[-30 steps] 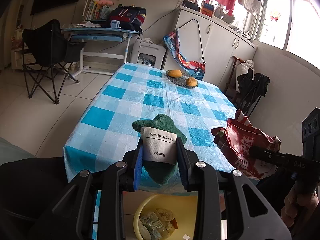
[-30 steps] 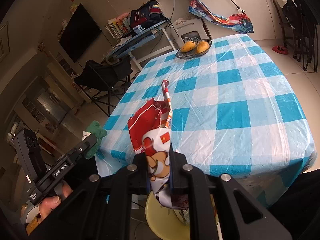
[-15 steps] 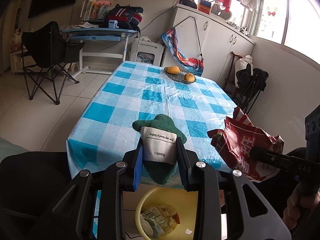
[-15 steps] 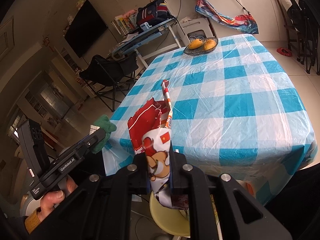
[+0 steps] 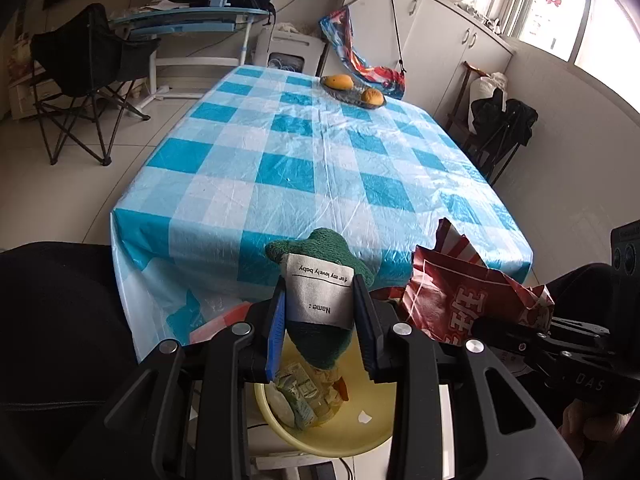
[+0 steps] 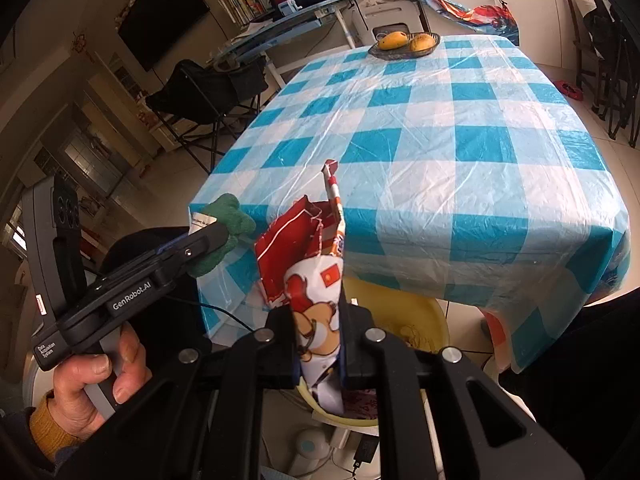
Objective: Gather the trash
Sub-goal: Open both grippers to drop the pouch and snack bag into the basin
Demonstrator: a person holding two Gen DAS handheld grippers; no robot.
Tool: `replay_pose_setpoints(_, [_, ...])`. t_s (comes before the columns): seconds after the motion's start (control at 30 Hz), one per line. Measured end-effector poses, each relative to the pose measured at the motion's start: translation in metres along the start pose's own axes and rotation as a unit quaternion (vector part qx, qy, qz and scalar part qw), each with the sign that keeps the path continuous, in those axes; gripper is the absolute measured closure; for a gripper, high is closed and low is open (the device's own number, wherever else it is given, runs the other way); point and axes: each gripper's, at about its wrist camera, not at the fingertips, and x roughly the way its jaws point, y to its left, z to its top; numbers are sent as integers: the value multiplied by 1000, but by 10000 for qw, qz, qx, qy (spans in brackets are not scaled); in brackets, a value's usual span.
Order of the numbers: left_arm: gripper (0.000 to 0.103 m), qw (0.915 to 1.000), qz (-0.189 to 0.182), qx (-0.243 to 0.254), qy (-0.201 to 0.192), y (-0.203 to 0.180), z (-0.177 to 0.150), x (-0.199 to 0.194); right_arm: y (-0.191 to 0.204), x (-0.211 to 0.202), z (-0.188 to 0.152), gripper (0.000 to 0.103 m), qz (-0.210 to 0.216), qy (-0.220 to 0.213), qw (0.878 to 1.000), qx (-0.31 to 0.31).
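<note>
My left gripper [image 5: 320, 300] is shut on a green knitted cloth [image 5: 320, 344] with a white label reading "Name:". It hangs over a yellow trash basin [image 5: 360, 436] on the floor, which holds several wrappers. In the right wrist view the same cloth [image 6: 224, 216] shows at the left gripper's tip. My right gripper [image 6: 318, 332] is shut on a red and white snack bag [image 6: 316, 272], held just above the basin's rim [image 6: 428, 312]. That bag [image 5: 460, 300] appears crumpled at the right of the left wrist view.
A table with a blue and white checked cover [image 5: 320, 152] stands just beyond the basin. At its far end is a bowl of yellow fruit [image 5: 352, 88]. A folding chair [image 5: 88, 72] and a desk stand at the left, cabinets at the right. A hand [image 6: 92, 376] grips the left tool.
Both grippers have drawn back from the table edge and tipped downward. The yellow basin now fills more of the view beneath the cloth and the bag. Both grips are unchanged.
</note>
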Motion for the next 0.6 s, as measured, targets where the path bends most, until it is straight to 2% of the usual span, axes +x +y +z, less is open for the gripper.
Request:
replay_pose_setpoints(0.13, [70,9979,31,261,599,-6,-11,21,5,19,-7,86,-168,499,9985,-162])
replay_pose_setpoints(0.2, [68,9975,62,321,632,-8,-12,22,7,19,-8,73,-258,490,9982,-220])
replay_pose_setpoints(0.23, [63,9976,63,312,611,-7,-11,21,6,19,-8,62,-288,453,9983,-214])
replay_pose_setpoints(0.27, [60,9978,64,289,595,-7,-10,20,5,17,-7,56,-318,399,9985,-191])
replay_pose_setpoints(0.33, [56,9981,98,220,567,-4,-9,19,2,14,-7,53,-351,316,9988,-115])
replay_pose_setpoints(0.4, [52,9991,85,130,405,-1,-6,14,-1,9,-7,49,-371,200,9991,-40])
replay_pose_setpoints(0.43, [48,9996,102,105,239,0,-3,9,-2,6,-5,43,-407,106,9991,-11])
replay_pose_setpoints(0.53, [31,9986,278,73,-439,0,4,-12,-2,-9,-3,29,-576,-363,9977,44])
replay_pose_setpoints(0.6, [23,9948,417,72,-926,0,7,-28,0,-22,-2,21,-851,-769,9934,29])
